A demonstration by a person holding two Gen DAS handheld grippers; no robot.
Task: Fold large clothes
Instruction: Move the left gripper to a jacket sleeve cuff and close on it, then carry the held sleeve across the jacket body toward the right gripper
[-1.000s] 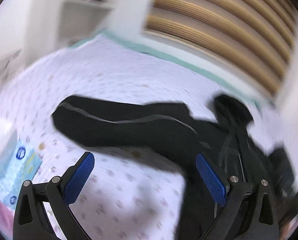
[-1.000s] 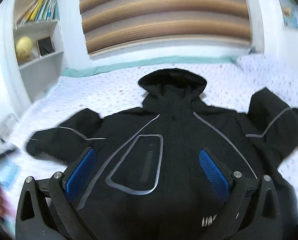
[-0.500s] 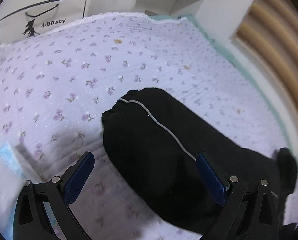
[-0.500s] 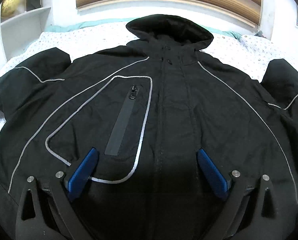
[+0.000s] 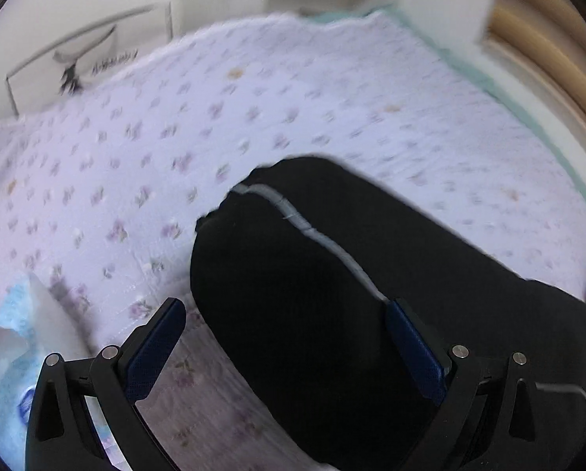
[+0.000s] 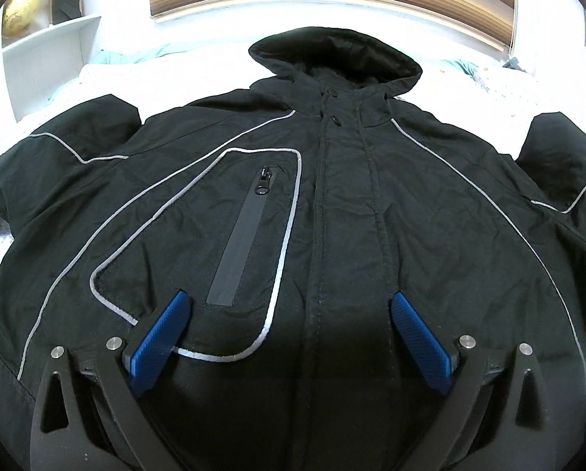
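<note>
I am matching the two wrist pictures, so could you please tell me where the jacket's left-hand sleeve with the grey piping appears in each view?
Left wrist view: the sleeve fills the centre and lower right, its cuff pointing up-left, between the open fingers of the left gripper.
Right wrist view: the same sleeve lies at the far left edge, spread out from the jacket.
Shared landmark: the grey piping line along the sleeve.

Black jacket (image 6: 332,216) with grey piping, lilac floral bedspread (image 5: 175,149), blue-padded tools
</note>
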